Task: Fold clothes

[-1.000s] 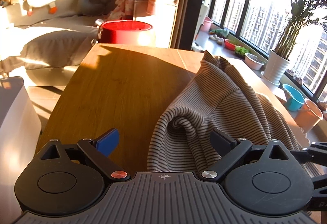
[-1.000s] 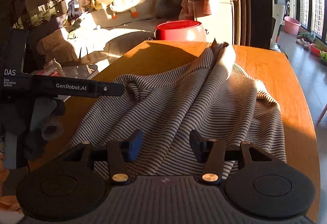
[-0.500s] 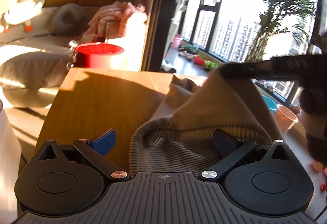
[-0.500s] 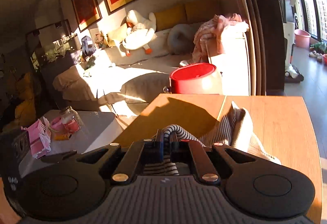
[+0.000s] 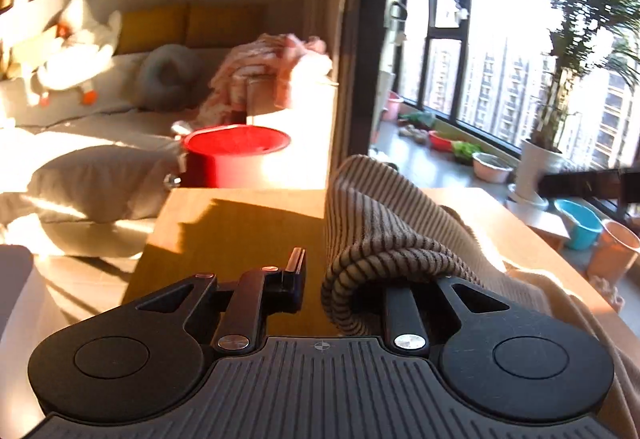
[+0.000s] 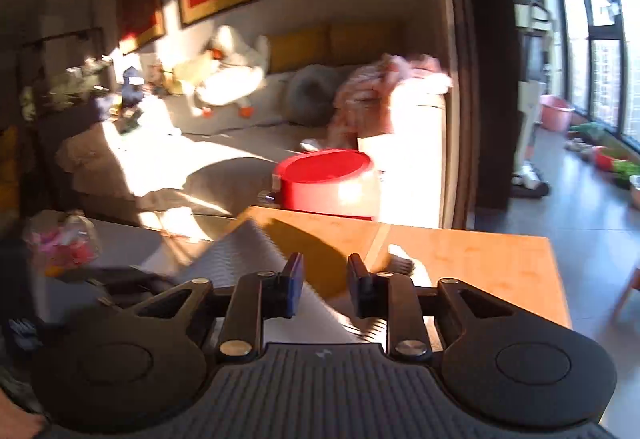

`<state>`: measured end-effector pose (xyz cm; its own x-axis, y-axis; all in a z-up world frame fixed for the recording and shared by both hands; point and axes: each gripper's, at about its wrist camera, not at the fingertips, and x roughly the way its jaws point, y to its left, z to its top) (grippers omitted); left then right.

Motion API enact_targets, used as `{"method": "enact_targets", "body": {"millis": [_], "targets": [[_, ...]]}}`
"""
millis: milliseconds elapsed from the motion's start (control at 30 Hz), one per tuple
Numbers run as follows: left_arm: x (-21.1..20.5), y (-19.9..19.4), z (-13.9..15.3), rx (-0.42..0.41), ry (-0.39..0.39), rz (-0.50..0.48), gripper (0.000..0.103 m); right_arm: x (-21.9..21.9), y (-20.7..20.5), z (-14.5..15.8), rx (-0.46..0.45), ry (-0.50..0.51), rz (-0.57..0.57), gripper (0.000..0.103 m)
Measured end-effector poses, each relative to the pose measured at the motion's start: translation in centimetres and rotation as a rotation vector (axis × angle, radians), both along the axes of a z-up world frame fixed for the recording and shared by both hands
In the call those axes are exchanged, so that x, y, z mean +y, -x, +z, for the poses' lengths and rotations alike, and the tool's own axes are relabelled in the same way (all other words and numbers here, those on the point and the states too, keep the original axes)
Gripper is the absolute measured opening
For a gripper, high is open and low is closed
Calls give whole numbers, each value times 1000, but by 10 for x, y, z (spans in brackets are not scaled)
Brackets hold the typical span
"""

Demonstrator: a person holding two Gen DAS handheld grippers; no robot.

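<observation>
Striped knit garment (image 5: 384, 235), raised partly off the wooden table (image 5: 240, 235), was recorded bunched against the right-hand finger of the almost closed left gripper (image 5: 340, 275), running forward-right of it, and blurred beneath the opening, empty right gripper (image 6: 324, 283).

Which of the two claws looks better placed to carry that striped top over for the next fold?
Probably the left claw: a bunch of the striped top sits between its fingers. The right claw is opening, nothing pinched.
</observation>
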<state>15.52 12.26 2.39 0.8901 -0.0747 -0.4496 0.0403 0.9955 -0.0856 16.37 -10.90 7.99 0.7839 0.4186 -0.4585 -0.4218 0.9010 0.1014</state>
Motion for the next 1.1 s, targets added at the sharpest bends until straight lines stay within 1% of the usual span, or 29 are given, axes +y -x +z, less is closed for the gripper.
{"method": "enact_targets", "body": {"millis": [33,67,133,200,267,333,367,400,433,467,533,600,667,700,733,767,833,867,900,933,1000,1067,1100], "targets": [[10,-3,-1,12,2,36,19,-7,-7,-17,30,44,-55,29],[19,-5,-2,22,2,71,19,-9,-12,-30,57,63,-81,31],[29,-7,-6,33,-16,117,19,-10,-22,-61,139,57,-114,36],[37,-10,-11,53,-25,143,19,-6,-27,-76,170,38,-104,46],[45,-15,-15,72,-30,168,19,0,-33,-90,196,20,-89,62],[54,-18,-17,82,-21,189,19,13,-40,-98,205,60,-66,68],[58,-20,-18,84,-15,197,19,19,-44,-102,209,80,-55,68],[61,-21,-18,85,-14,204,19,24,-44,-103,180,135,-47,62],[65,-22,-18,85,-12,211,19,28,-44,-103,151,191,-38,27],[67,-21,-18,88,-9,215,19,20,-47,-99,135,198,-58,5],[72,-20,-19,94,4,220,24,3,-51,-89,103,212,-98,5],[73,-20,-19,103,20,224,28,-25,-62,-83,70,234,-217,5],[72,-19,-18,112,46,224,33,-48,-73,-83,52,260,-298,7],[69,-17,-16,114,66,225,37,-54,-74,-86,61,272,-313,8],[67,-15,-14,115,86,226,46,-60,-76,-90,70,284,-327,15],[64,-11,-12,108,104,225,51,-66,-78,-93,78,295,-342,20],[55,-5,-7,91,139,209,66,-68,-74,-103,74,328,-341,25],[49,-2,-6,81,156,192,69,-68,-71,-108,67,332,-335,25],[39,0,-6,73,173,159,76,-68,-67,-113,60,336,-329,25],[26,1,-7,70,177,121,84,-67,-65,-114,48,333,-324,27],[0,3,-13,59,170,34,91,-65,-59,-117,25,329,-315,26],[-26,4,-25,55,131,-54,92,-64,-54,-117,23,319,-307,26],[-35,5,-31,56,106,-73,92,-64,-52,-117,22,314,-303,26]]}}
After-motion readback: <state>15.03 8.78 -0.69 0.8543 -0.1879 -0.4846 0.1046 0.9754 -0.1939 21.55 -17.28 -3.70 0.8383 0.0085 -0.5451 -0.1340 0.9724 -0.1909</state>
